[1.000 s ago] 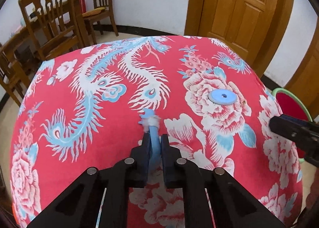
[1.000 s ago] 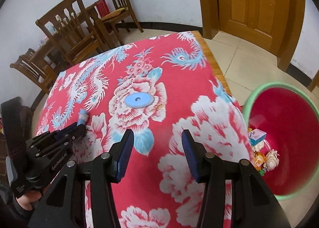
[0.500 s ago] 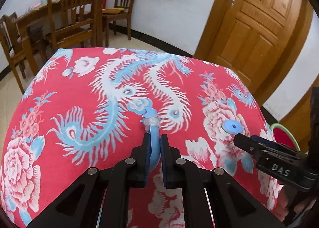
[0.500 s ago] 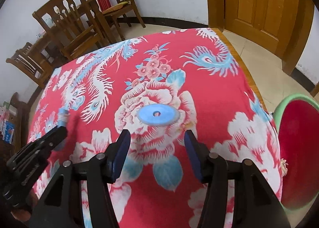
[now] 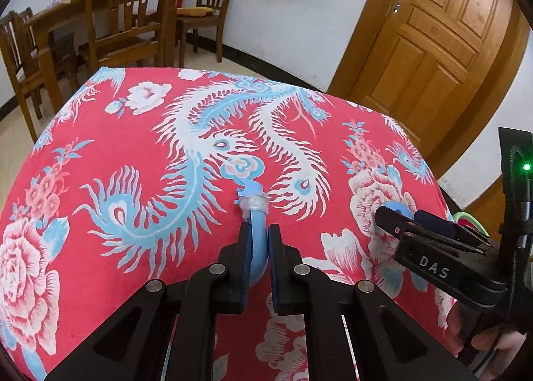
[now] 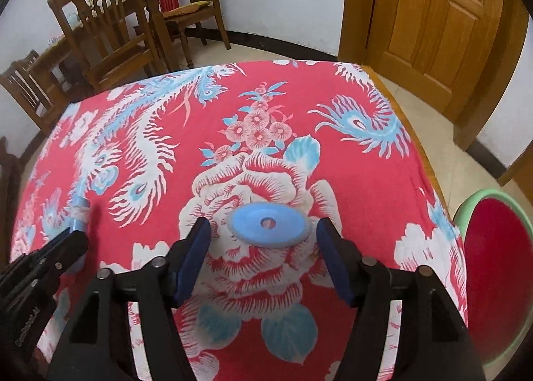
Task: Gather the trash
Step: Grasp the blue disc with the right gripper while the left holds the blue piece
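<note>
My left gripper (image 5: 256, 231) is shut on a light blue plastic piece (image 5: 256, 224) with clear tape around its far end, held just over the red flowered tablecloth (image 5: 116, 134). It also shows at the left of the right wrist view (image 6: 80, 211). A flat blue disc with a centre hole (image 6: 270, 223) lies on the cloth. My right gripper (image 6: 263, 234) is open, its jaws on either side of the disc, apart from it. In the left wrist view the right gripper (image 5: 396, 217) hides most of the disc (image 5: 396, 207).
A red bin with a green rim (image 6: 496, 274) stands on the floor beyond the table's right edge. Wooden chairs (image 6: 110, 34) and a dining table stand behind on the left. A wooden door (image 6: 429, 17) is at the back right.
My right gripper has moved forward over the table until its open jaws flank the blue disc. My left gripper, still holding the blue piece, has shifted and tilted up slightly.
</note>
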Available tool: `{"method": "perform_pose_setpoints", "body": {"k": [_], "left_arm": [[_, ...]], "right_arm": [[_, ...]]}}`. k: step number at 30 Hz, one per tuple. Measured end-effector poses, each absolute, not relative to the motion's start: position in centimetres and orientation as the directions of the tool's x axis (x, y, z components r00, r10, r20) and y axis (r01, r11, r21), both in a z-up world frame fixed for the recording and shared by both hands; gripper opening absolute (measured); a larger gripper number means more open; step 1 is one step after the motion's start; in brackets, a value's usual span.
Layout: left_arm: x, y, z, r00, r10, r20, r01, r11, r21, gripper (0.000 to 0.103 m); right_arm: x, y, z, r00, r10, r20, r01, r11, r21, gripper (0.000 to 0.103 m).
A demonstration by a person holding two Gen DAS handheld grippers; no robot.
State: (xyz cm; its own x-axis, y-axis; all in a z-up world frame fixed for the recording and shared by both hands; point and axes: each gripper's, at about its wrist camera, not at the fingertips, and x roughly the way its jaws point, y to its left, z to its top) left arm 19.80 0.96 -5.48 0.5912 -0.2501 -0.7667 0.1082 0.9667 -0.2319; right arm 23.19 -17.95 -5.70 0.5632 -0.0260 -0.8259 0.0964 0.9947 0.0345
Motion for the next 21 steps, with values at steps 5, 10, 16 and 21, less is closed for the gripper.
{"method": "perform_pose_setpoints", "body": {"k": [5,10,16,21], "left_arm": [[19.8,1.0,-5.6,0.588,-0.252,-0.769,0.107,0.966,-0.235,0.009],[19.6,0.9,-5.4,0.591,-0.251,-0.766,0.111,0.967,-0.231,0.009],[19.2,0.7,-4.7,0.601,-0.249,-0.76,0.116,0.967,-0.225,0.009],[18.6,-0.1,-4.0,0.605,-0.256,-0.754,0.134,0.966,-0.221,0.009]], "right_arm": [[23.3,-17.4,-5.8,0.571,-0.061,-0.819,0.09,0.996,-0.012,0.056],[23.2,-17.5,-5.8,0.572,-0.052,-0.819,0.085,0.996,-0.004,0.055],[21.9,-18.5,-4.5,0.596,0.002,-0.803,0.085,0.994,0.066,0.024],[20.3,-19.4,-3.2,0.616,0.024,-0.788,0.074,0.993,0.088,0.021]]}}
